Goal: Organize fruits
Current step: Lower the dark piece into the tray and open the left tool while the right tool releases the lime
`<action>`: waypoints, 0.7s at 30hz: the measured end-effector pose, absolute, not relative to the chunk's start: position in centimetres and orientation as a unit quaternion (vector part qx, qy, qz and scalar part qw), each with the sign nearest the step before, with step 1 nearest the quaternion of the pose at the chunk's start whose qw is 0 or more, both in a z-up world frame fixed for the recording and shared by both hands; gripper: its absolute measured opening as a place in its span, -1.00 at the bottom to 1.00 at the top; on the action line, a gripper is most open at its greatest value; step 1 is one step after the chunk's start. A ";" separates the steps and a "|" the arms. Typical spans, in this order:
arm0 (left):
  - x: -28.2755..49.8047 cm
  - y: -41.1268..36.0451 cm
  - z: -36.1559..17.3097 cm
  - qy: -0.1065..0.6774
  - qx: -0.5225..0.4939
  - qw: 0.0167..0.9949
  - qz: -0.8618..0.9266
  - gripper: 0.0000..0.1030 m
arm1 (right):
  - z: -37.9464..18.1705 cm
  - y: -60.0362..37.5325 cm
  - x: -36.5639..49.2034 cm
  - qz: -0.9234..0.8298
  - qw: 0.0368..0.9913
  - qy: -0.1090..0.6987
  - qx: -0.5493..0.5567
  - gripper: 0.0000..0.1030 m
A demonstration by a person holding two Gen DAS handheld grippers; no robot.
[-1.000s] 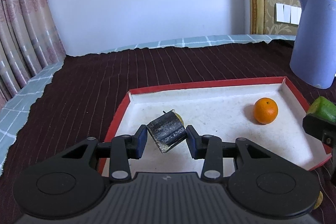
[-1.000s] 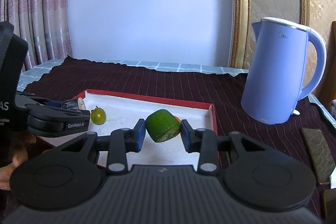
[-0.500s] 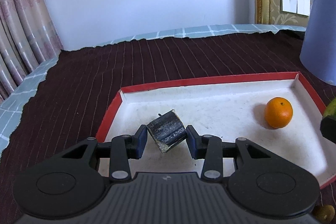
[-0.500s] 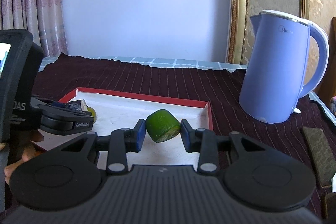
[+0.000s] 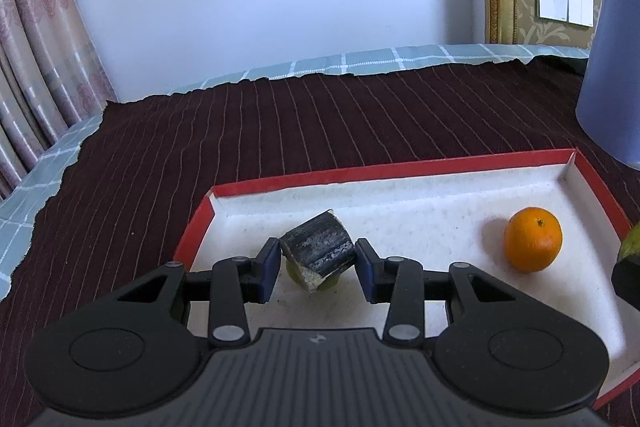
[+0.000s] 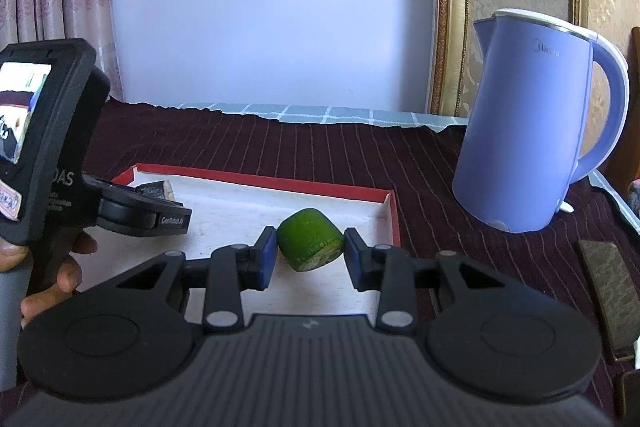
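Note:
A red-rimmed white tray (image 5: 400, 171) lies on the dark striped cloth. My left gripper (image 5: 316, 263) is shut on a dark, blackened fruit chunk (image 5: 320, 251) and holds it over the tray's left part; a small green fruit (image 5: 296, 277) peeks out beneath it. An orange (image 5: 533, 239) rests on the tray's right side. My right gripper (image 6: 310, 253) is shut on a green fruit chunk (image 6: 310, 245) above the tray's right end (image 6: 384, 199). The left gripper's body (image 6: 52, 155) fills the left of the right wrist view.
A lilac electric kettle (image 6: 532, 131) stands on the cloth right of the tray; it also shows in the left wrist view (image 5: 612, 67). A dark flat object (image 6: 608, 279) lies at the far right. A wall and curtains stand behind the table.
Both grippers have moved slightly, each still holding its chunk. The small green fruit, seen beside the left gripper before, is now hidden in the right wrist view.

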State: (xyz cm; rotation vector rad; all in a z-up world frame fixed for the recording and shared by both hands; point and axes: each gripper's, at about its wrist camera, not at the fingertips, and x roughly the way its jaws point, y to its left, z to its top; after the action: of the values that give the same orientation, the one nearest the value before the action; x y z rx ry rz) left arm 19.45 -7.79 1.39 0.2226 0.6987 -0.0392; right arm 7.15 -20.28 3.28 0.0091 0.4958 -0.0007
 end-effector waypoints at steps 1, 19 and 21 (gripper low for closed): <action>19.5 -7.9 1.4 0.342 0.109 0.933 -0.019 -0.22 | 3.3 -20.3 7.2 -0.001 0.969 0.246 0.005 -0.34; 18.6 -8.2 2.0 0.329 0.129 0.935 -0.012 -0.05 | 3.0 -20.6 8.1 -0.012 0.967 0.255 0.003 -0.34; 18.3 -8.0 2.1 0.326 0.132 0.936 -0.012 -0.05 | 2.9 -20.7 8.3 -0.015 0.966 0.258 0.002 -0.34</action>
State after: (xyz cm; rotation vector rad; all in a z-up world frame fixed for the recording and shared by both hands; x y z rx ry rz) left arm 18.26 -7.95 2.14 0.2702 0.6656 -0.0252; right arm 8.33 -20.74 2.86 0.0050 0.5220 -0.0297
